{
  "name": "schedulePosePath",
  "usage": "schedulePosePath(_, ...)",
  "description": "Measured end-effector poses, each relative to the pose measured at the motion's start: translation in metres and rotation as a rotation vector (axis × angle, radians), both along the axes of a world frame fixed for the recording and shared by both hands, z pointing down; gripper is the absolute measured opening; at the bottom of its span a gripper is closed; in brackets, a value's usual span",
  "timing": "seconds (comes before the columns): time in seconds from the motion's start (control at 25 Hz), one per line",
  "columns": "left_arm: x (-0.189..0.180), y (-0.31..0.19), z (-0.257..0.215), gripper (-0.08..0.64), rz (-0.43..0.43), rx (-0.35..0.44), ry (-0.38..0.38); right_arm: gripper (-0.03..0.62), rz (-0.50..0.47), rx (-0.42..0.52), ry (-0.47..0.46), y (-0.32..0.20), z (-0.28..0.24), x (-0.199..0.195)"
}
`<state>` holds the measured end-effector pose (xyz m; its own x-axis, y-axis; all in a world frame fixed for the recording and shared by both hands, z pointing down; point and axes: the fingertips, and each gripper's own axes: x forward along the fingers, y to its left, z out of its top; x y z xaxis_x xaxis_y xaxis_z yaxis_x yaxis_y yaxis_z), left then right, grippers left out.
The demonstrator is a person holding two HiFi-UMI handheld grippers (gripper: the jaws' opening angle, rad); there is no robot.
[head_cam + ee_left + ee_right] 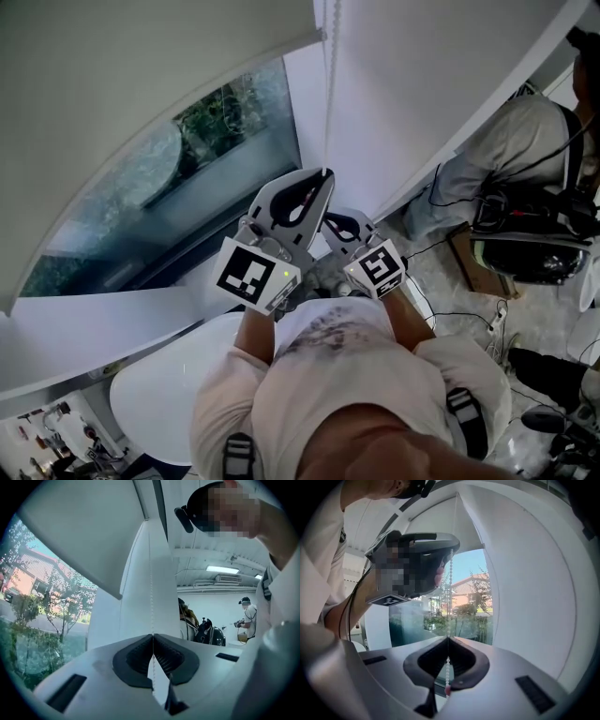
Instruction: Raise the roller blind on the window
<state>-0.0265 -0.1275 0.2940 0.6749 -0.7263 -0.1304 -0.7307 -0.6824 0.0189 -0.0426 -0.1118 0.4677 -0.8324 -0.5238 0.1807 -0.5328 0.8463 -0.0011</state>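
The white roller blind (141, 84) hangs partway down the window (159, 187), with glass and greenery showing below its bottom edge. A thin white bead chain (328, 94) drops along the window's right side. My left gripper (326, 176) is shut on this chain, the higher of the two. In the left gripper view the bead chain (151, 597) runs straight up from the closed left gripper (152, 635), beside the blind (84, 531). My right gripper (349, 225) sits just below it. It is also shut on the bead chain (450, 588), which passes through the right gripper (448, 639).
A white window sill (94, 328) runs below the glass, and a white wall panel (422, 84) stands right of the chain. Below me is a round white table (159, 394). At right is another person (516, 141) with dark gear, a cardboard box (473, 267) and floor cables.
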Motion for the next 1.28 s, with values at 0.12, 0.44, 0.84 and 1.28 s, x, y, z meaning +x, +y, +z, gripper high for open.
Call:
schedulePosePath(0.12,0.0,0.001,0.012,0.011,-0.004,-0.021,0.012,0.061,0.001,-0.028,0.007,0.001,0.012,0.001)
schedulePosePath(0.44,-0.002,0.002,0.041,0.011,-0.017,-0.08,0.028,0.061,-0.005,-0.081,0.037,0.004,0.039,0.001)
schedulePosePath(0.84,-0.001,0.004,0.069,0.009,-0.023,-0.122,0.031,0.061,-0.019,-0.123,0.071,0.006,0.069,0.001)
schedulePosePath(1.28,-0.002,0.005,0.096,0.011,-0.018,-0.175,0.017,0.061,-0.024,-0.172,0.092,0.005,0.095,-0.001)
